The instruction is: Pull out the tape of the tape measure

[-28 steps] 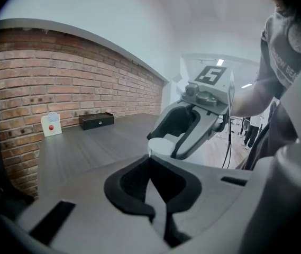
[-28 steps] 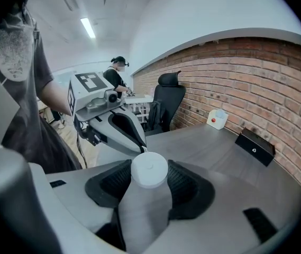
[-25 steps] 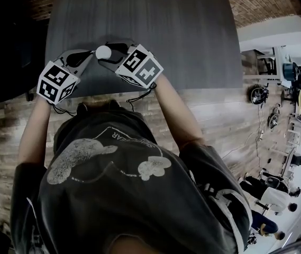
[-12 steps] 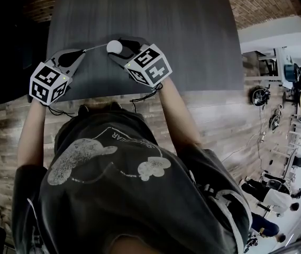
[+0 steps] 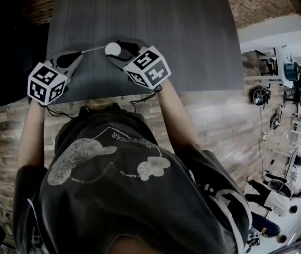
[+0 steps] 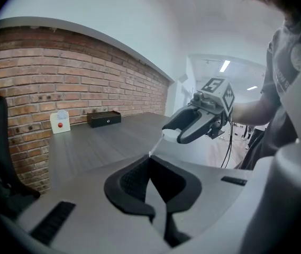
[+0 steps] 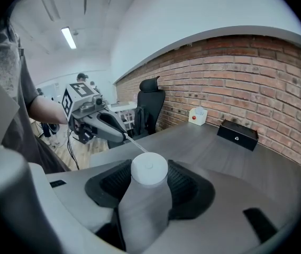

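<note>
White plastic, round like a puck: that is the tape measure [image 7: 149,169]. It is clamped in my right hand-held gripper [image 7: 150,183], whose jaws stand fairly wide because the case fills the gap and both pads press on its sides. In the head view it hangs over the near part of the dark grey worktop [image 5: 155,30], at about eleven o'clock from the middle of the picture.

My left hand-held gripper [image 6: 150,160] sits at nine o'clock from the case, a little apart from it. Its jaws are closed right down, pinching the end of the tape [image 6: 156,144] at the tips. From there the thin strip runs straight across to the case, taut as far as I can judge, with no sag showing in either gripper view.

So I judge the task to be under way. The end is caught, the case is held, and a short stretch of tape already spans the gap between the two tools. Most of the pull looks to be ahead of me. I would draw the left tool further toward nine o'clock and keep the right one firm. How much tape remains coiled inside I cannot tell.

A black box [image 7: 237,132] lies on the worktop by the brick wall [image 7: 256,73], at two o'clock from the case and well away from it.
</note>
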The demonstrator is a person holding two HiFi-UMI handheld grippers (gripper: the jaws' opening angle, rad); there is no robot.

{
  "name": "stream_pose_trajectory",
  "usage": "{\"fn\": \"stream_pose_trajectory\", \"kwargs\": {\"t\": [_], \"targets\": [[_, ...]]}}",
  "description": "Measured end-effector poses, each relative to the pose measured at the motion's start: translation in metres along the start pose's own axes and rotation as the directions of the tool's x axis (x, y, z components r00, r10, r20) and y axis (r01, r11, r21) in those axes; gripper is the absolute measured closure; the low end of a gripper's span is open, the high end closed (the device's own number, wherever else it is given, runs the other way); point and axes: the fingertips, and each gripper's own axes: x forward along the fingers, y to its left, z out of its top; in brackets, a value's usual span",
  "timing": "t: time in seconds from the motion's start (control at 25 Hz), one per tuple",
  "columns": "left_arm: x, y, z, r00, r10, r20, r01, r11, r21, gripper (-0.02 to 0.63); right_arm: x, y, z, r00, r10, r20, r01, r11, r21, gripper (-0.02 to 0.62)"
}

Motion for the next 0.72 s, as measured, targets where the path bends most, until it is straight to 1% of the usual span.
{"fn": "stream_pose_trajectory", "kwargs": {"t": [0.08,0.2,0.28,0.4,0.52,0.64,0.72], "targets": [[-0.001,0.001,-0.001,1.0,0.009,0.0,-0.009,1.0,-0.002,0.597,-0.001,-0.001,-0.003,1.0,-0.009,-0.004,0.009,1.0,0.0,0.362],[-0.006,0.009,-0.004,0.999,0.038,-0.003,-0.038,0.999,-0.014,0.596,-0.006,-0.012,-0.009,0.998,-0.057,-0.024,0.057,0.998,0.004,0.362],[-0.012,0.017,-0.006,0.999,0.054,-0.002,-0.054,0.998,-0.034,0.597,-0.013,-0.021,-0.013,0.996,-0.081,-0.024,0.081,0.996,0.028,0.362],[-0.018,0.022,-0.005,0.998,0.062,0.005,-0.062,0.997,-0.052,0.596,-0.021,-0.025,-0.014,0.996,-0.083,-0.013,0.084,0.995,0.058,0.362],[-0.017,0.025,-0.004,0.996,0.087,0.002,-0.087,0.995,-0.052,0.597,-0.018,-0.023,-0.017,0.996,-0.091,-0.025,0.092,0.995,0.042,0.362],[-0.018,0.027,-0.005,0.995,0.1,-0.001,-0.1,0.993,-0.063,0.596,-0.016,-0.021,-0.017,0.996,-0.086,-0.018,0.087,0.995,0.057,0.362],[-0.019,0.026,-0.007,0.995,0.103,-0.011,-0.103,0.993,-0.051,0.597,-0.017,-0.02,-0.017,0.996,-0.083,-0.012,0.084,0.995,0.058,0.362]]}}
